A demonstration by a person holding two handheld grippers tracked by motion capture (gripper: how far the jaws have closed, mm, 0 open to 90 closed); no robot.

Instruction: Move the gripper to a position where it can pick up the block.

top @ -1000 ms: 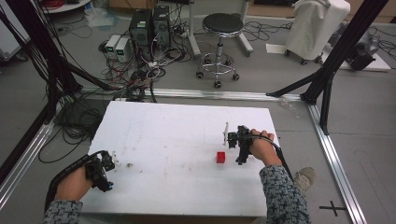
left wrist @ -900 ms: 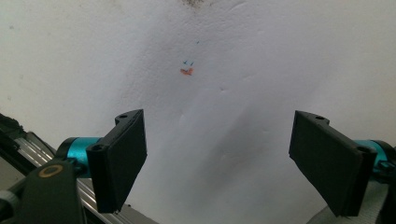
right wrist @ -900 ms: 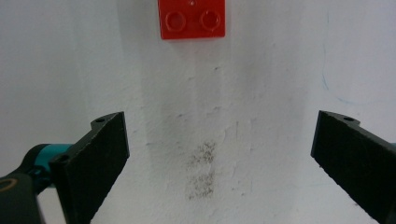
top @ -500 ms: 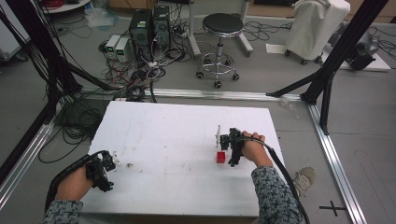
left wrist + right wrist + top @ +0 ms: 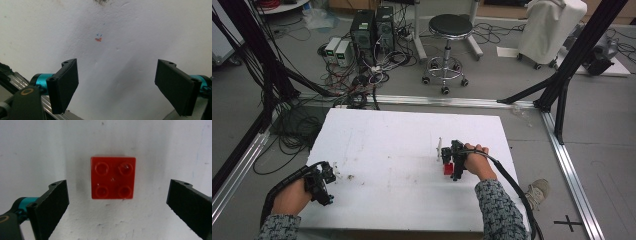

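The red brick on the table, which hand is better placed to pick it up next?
Right. The right claw hangs open directly above the red brick, which sits between its jaws. The left claw is open too, but over bare table near the left edge.

Grey floor (image 5: 492, 90) — black stool (image 5: 450, 25), cable tangle (image 5: 357, 85), 2 computer towers (image 5: 373, 27).

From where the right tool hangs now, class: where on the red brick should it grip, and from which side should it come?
Grip the red brick by its two flat side walls, coming straight down from above. It lies studs-up on the table, and the right tool, open, already brackets it.
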